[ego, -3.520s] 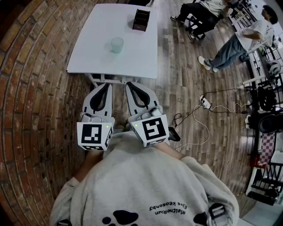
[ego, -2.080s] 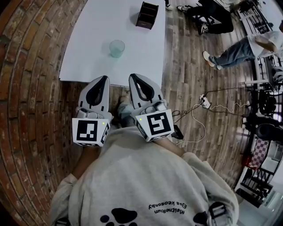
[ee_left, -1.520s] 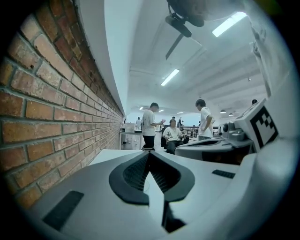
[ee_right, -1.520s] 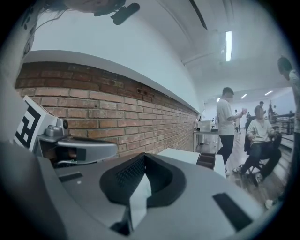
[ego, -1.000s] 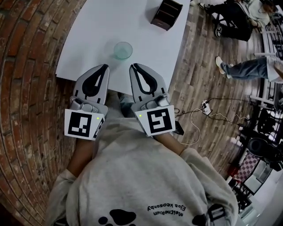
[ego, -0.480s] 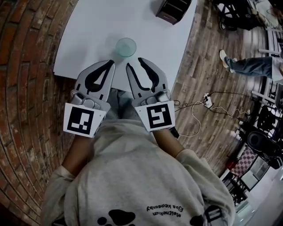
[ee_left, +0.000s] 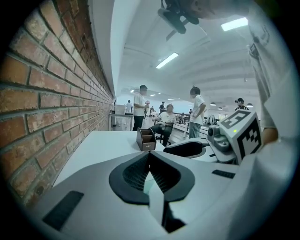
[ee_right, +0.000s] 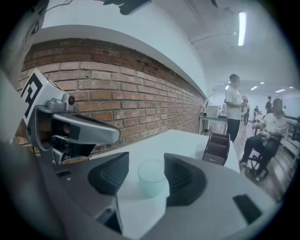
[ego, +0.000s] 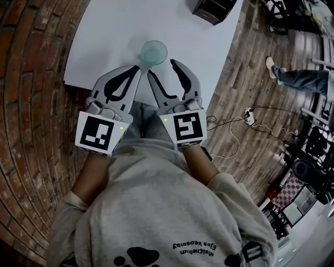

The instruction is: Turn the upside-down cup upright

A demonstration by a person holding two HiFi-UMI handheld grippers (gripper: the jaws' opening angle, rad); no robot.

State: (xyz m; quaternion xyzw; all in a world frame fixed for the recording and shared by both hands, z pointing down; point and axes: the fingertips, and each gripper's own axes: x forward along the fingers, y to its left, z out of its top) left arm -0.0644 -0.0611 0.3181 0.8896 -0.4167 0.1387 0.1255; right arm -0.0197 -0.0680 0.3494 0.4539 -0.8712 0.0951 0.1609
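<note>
The cup (ego: pixel 154 52), pale green and translucent, stands on the white table (ego: pixel 104 31) near its near edge, just ahead of the right claw (ego: pixel 163 68). In the right gripper view the cup (ee_right: pixel 152 177) shows in the gap between that claw's (ee_right: pixel 146 164) two dark pads, a little beyond them and touching neither. Its jaws have just been opening and now stand spread with only the cup in line between them. Which end of the cup is up I cannot tell. The left claw (ego: pixel 136 68) lies just left of the cup, its tips pressed together on nothing. In its own view the left claw (ee_left: pixel 149 153) meets at a point, with a pale green sliver behind it. Both claws reach out from the person's chest side by side over the table's near edge, tipped slightly down, marker cubes facing up. Counted: one cup, one dark compartment box (ego: pixel 214 9) at the table's far side, two claws.
</note>
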